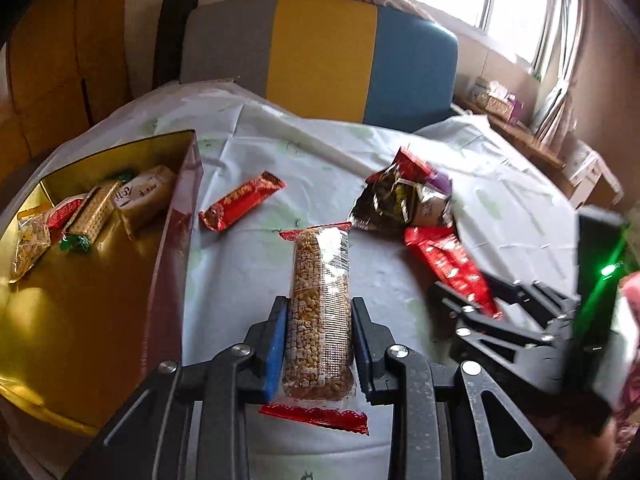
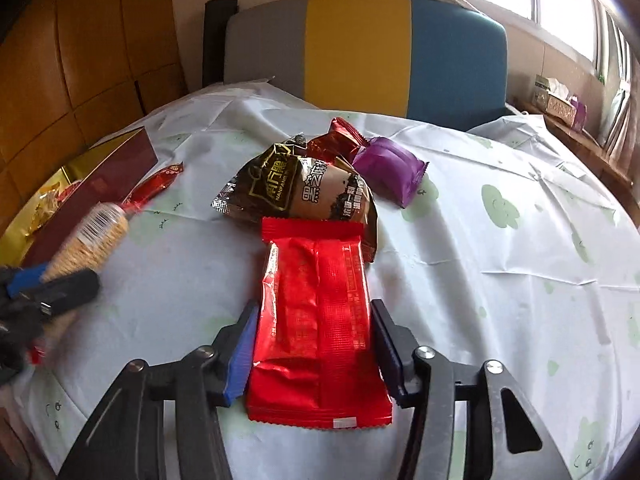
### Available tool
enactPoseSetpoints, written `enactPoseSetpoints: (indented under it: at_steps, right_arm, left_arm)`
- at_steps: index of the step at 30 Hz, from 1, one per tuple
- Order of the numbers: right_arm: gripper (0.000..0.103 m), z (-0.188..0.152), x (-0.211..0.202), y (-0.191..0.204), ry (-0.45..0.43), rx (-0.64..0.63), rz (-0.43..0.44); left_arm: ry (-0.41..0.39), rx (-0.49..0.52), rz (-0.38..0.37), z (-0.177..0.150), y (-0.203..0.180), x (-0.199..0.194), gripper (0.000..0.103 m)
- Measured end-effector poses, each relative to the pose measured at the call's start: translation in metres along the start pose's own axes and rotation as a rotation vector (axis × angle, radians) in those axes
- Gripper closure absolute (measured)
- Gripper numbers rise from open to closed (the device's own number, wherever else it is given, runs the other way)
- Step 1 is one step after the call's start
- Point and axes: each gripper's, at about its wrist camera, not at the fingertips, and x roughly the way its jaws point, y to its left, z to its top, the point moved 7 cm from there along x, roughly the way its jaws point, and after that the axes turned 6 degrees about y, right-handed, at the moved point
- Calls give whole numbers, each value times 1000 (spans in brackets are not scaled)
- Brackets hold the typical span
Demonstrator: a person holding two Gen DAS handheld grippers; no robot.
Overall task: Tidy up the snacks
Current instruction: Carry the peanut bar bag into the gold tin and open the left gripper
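Two claws over a snack-strewn bench, each with a packet between its fingers.

Left claw clamped narrow on a clear-wrapped grain bar with red ends, pads pressing both long sides, bar pointing away over the white cloth. Right claw set around a flat red packet; left pad against the wrapper's edge, right pad just beside it with a thin gap, so a firm grip cannot be told. Beyond the red packet, a dark brown-and-gold packet, its near edge under the red one, and a purple packet just beside. At left, an open gold box holding several small snacks at its far end; a red bar lying on the cloth near its wall.
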Motion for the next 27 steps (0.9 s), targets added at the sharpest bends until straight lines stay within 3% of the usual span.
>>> enactPoseSetpoints:
  at_steps: [13,22,27]
  right_arm:
    - [51,-1,-3,-3,-6,26,36]
    - [54,-1,-5,-6,-13,45,50]
    - [54,-1,-5,-5,-13,41,43]
  left_arm:
    - [-68,-107,-5,15,70,-55,73]
    - [-41,-241,55,17,162,-63,73]
    - [-2,-266,96,20,205,-55,73]
